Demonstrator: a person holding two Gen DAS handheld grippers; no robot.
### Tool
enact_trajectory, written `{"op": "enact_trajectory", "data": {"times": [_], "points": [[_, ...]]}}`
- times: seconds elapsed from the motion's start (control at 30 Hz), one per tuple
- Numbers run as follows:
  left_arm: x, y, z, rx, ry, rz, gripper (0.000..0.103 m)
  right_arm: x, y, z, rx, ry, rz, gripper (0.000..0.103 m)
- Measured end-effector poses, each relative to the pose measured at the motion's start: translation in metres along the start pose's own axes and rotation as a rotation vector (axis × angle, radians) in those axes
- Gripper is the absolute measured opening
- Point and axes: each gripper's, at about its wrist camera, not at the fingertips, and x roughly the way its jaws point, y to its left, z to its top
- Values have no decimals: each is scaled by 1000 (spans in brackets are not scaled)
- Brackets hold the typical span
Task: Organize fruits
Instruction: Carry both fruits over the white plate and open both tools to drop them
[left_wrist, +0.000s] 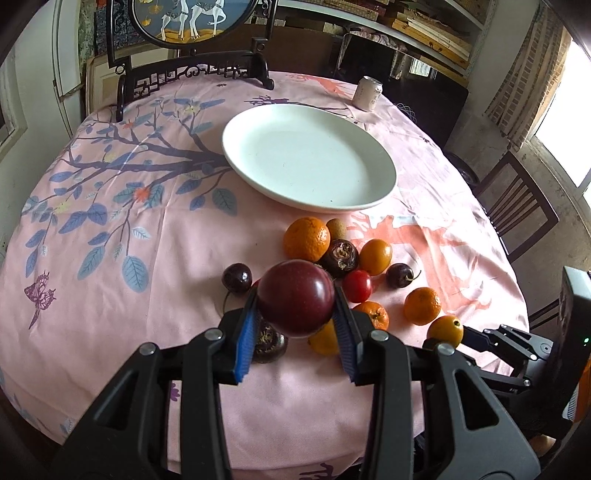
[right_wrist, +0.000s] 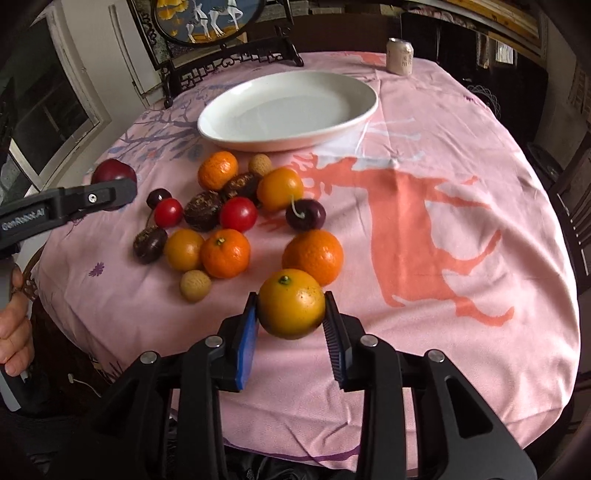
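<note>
Carrying two fruits at once was the step in hand, by my reading. The left gripper (left_wrist: 295, 301) was clamped on a dark red plum (left_wrist: 295, 297), its blue pads (left_wrist: 246, 332) pressed to both sides, the fruit lifted clear of the pink tablecloth (left_wrist: 110, 295). The right gripper (right_wrist: 291, 308) held a yellow-orange citrus (right_wrist: 291, 308) the same way, near the table's near edge. Beyond both lay the white oval plate (left_wrist: 384, 184), empty, toward the far side of the table, with a drinks can (left_wrist: 366, 93) well beyond it on the far right.

Between grippers and plate sat the loose heap: mandarins (right_wrist: 225, 253), cherries (right_wrist: 306, 214), small red fruits (right_wrist: 238, 214), dark wrinkled ones (right_wrist: 203, 210) and pale lychee-like ones (right_wrist: 195, 285).

Doing this well probably meant travelling over the heap high enough not to clip it, then lowering each fruit close to the plate's floor before letting go, since round fruit dropped from a height would likely roll. Setting the plum to the plate's left and the citrus to its right would keep the two grippers apart. The plate's rim was shallow, so a gentle release mattered.
</note>
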Motion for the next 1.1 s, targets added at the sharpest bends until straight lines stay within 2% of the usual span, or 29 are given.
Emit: {"op": "enact_trajectory", "data": {"times": [0.1, 0.23, 0.3, 0.37, 0.43, 0.53, 0.63, 0.73, 0.8, 0.83, 0.9, 0.97, 1.1], "points": [[2, 0, 19, 13, -2, 4, 39, -4, -3, 32, -19, -11, 26, 34], [27, 1, 82, 26, 22, 10, 39, 20, -17, 115, -34, -40, 80, 35], [52, 4, 120, 14, 41, 15, 39, 44, -24, 159, -48, -54, 79, 35], [86, 8, 158, 0, 61, 46, 39, 78, -28, 199, -42, -26, 59, 34], [124, 15, 190, -25, 89, 66, 39, 110, -34, 226, -25, 9, 47, 34], [166, 24, 218, -65, 131, 63, 39, 145, -39, 251, -16, 39, 25, 34], [196, 27, 232, -85, 166, 68, 39, 166, -44, 264, -4, 70, 29, 35], [207, 26, 236, -95, 175, 51, 42, 177, -46, 271, -12, 80, 38, 37], [201, 25, 241, -96, 154, 51, 66, 173, -44, 272, -35, 69, 13, 47], [193, 24, 242, -99, 131, 51, 67, 167, -43, 271, -41, 53, -7, 53], [166, 23, 241, -86, 85, 37, 67, 148, -43, 268, -50, 32, -13, 54], [133, 20, 231, -73, 40, 24, 70, 121, -42, 258, -48, 17, -16, 61], [67, 10, 185, -27, -52, 35, 83, 57, -29, 212, -49, -32, -8, 66]]}}
